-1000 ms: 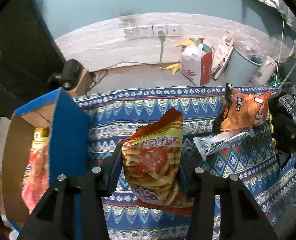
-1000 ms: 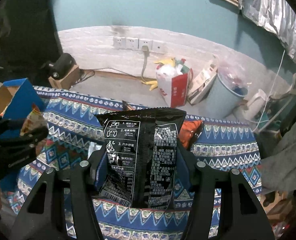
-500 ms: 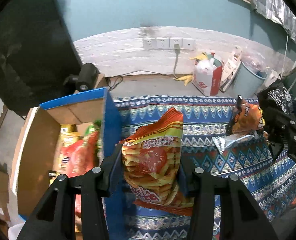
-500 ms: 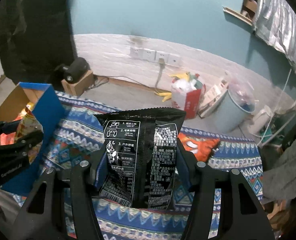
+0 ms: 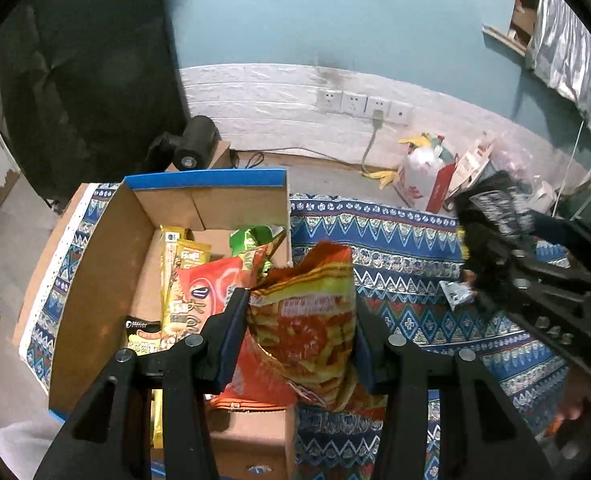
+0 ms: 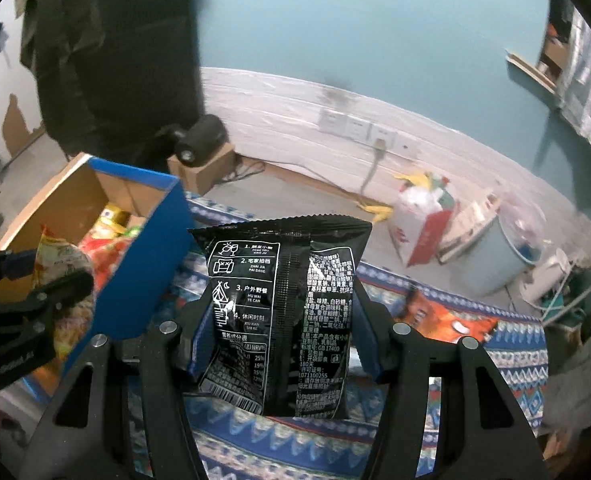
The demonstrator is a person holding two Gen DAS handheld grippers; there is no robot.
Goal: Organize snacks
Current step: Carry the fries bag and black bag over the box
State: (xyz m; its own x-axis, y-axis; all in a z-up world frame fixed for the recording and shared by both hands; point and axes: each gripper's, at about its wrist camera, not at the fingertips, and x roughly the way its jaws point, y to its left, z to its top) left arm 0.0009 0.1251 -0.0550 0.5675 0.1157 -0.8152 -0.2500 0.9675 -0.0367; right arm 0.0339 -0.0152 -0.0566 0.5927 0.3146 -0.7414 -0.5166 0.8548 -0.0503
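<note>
Box [image 5: 107, 280] at left part-filled; left tool [image 5: 299, 320] grips chips bag [image 5: 307, 320], right tool [image 6: 279, 320] grips black packet [image 6: 283, 304], orange bag [image 6: 451, 320] left on desk [image 5: 415, 248].

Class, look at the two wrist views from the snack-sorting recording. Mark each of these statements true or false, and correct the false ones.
1. The left gripper holds an orange-and-yellow snack bag. True.
2. The right gripper is empty. False: it is shut on a black snack bag.
3. The cardboard box already contains several snack packets. True.
4. The box stands on a bare wooden table. False: it sits on a blue patterned cloth.
5. An orange snack bag lies on the cloth behind the right gripper's bag. True.
</note>
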